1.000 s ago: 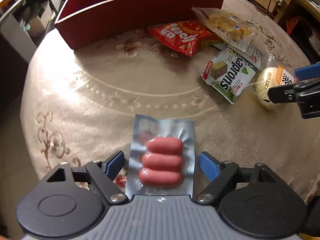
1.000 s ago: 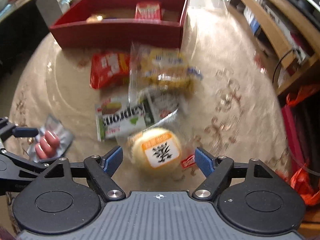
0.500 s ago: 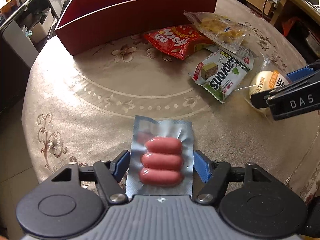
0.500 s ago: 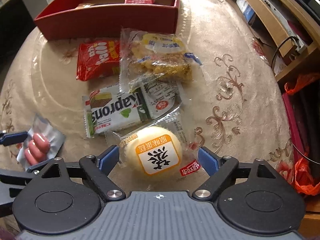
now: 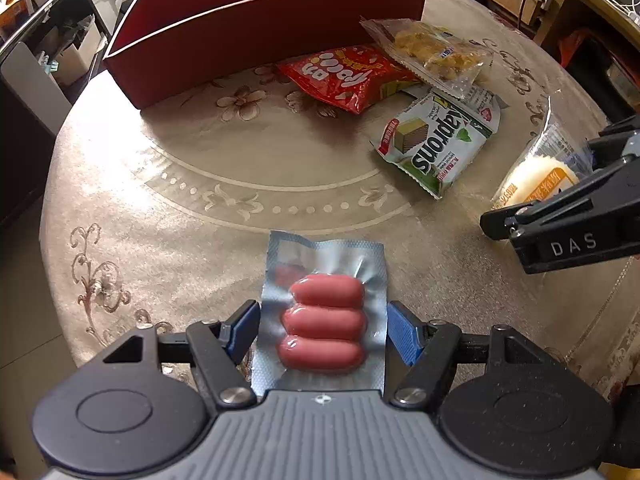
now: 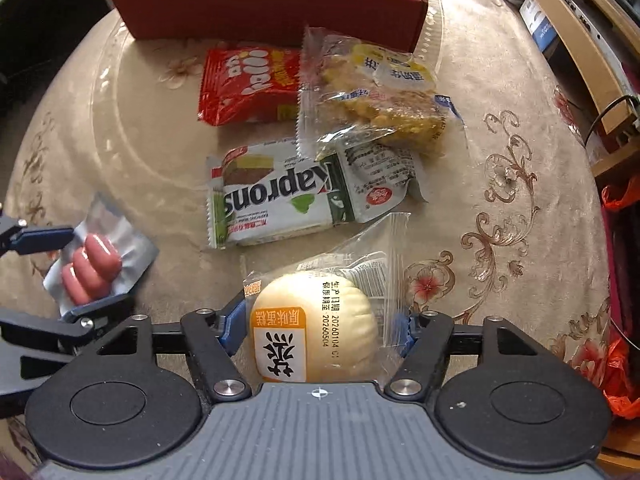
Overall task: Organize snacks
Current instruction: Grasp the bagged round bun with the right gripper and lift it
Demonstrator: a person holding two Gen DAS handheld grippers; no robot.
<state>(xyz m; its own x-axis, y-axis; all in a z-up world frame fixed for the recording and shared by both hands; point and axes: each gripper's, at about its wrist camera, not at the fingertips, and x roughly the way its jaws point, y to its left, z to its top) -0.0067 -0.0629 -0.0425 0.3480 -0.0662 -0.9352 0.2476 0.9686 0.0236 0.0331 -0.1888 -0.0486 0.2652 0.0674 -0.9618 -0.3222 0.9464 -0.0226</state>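
Left wrist view. Left gripper (image 5: pixel 322 330): blue fingers (image 5: pixel 402 336) closed against both side edges of the sausage pack (image 5: pixel 324 312), a silver vacuum pouch with three pink sausages, at the near edge of the round desk (image 5: pixel 160 184). Red box (image 5: pixel 256 36): at the far side of the desk, one red packet inside. Red snack bag (image 5: pixel 346 74), clear bag of yellow crackers (image 5: pixel 432 48) and green-and-white wafer pack (image 5: pixel 438 144): lying together in front of the box, to the right. Right gripper, black body: enters from the right, over the wrapped round cake (image 5: pixel 536 178).

Right wrist view. Right gripper (image 6: pixel 318 330): fingers (image 6: pixel 232 326) pressed to both sides of the wrapped round cake (image 6: pixel 316 328), pale yellow with an orange label, held between them. Wafer pack (image 6: pixel 280 196): just beyond the cake. Cracker bag (image 6: pixel 376 92): overlapping the wafer pack's far end and the snack bag (image 6: pixel 248 84). Sausage pack (image 6: pixel 94 264): far left, between the left gripper's fingers. Red box (image 6: pixel 272 4): at the far edge.
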